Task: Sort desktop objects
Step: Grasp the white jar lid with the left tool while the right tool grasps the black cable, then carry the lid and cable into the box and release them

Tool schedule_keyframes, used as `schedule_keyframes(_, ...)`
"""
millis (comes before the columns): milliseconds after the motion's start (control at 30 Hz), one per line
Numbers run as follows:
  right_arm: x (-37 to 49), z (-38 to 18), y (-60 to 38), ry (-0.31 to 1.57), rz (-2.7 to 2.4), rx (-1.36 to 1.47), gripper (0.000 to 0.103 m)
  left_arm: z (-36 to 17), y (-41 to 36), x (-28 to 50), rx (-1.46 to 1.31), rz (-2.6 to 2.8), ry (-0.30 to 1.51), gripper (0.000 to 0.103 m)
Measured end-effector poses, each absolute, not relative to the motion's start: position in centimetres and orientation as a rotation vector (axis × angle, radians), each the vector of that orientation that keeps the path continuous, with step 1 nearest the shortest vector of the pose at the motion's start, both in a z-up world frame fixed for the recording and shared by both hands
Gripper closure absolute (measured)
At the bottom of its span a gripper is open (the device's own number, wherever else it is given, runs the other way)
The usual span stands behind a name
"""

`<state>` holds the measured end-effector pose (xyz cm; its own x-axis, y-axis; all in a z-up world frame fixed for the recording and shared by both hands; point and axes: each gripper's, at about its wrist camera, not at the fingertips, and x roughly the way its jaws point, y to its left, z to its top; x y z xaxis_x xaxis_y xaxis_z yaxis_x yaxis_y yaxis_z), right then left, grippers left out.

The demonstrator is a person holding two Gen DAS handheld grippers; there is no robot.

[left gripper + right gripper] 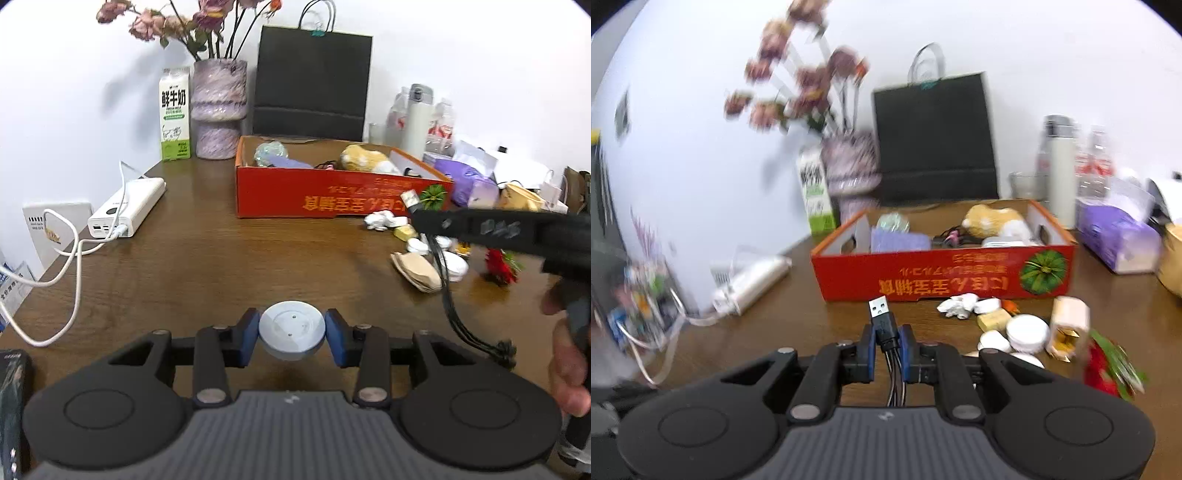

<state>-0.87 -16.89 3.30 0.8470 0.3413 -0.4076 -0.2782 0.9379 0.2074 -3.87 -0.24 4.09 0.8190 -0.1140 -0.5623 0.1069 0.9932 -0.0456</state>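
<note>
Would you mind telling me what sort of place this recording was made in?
Probably a home or office desk: a wooden table against a white wall, cluttered with a power bank, a milk carton and a vase of flowers.

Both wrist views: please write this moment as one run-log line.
left hand-held gripper: shut on grey disc | right hand-held gripper: shut on USB cable | red box: behind, holding items

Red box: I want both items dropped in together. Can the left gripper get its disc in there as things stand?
Probably yes: bare table lies between the left gripper, shut on the grey disc, and the open-topped red box.
</note>
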Motion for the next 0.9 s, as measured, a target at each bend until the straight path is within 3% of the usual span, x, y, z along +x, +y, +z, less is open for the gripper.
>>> schedule_keyframes(67, -2.5, 4.0, -18.0, 0.418, 0.325, 0.181, 0.091, 4.6, -0.3, -4.7, -0.014, -0.121, 0.59, 0.063)
schedule_keyframes(133, -3.6, 4.9, -18.9, 0.386, 0.321, 0.209, 0.099, 5.4, -0.4, -5.3, -0.013, -0.117, 0.568, 0.063)
schedule_keyframes(467, -4.9, 9.1, -21.6, 0.277, 0.323, 0.246, 0.099, 9.2, -0.6, -3.3, -0.03, -0.158, 0.499, 0.063)
schedule_keyframes(700, 1.6, 14.6, -21.2, 0.151, 0.331, 0.122, 0.1, 13.7, -0.5, 6.9, 0.023, -0.148, 0.436, 0.063)
schedule_keyframes(900, 13.1, 17.2, -19.9, 0.202, 0.349, 0.035, 0.1, 15.1, -0.4, 18.9, 0.069, -0.125, 0.469, 0.063)
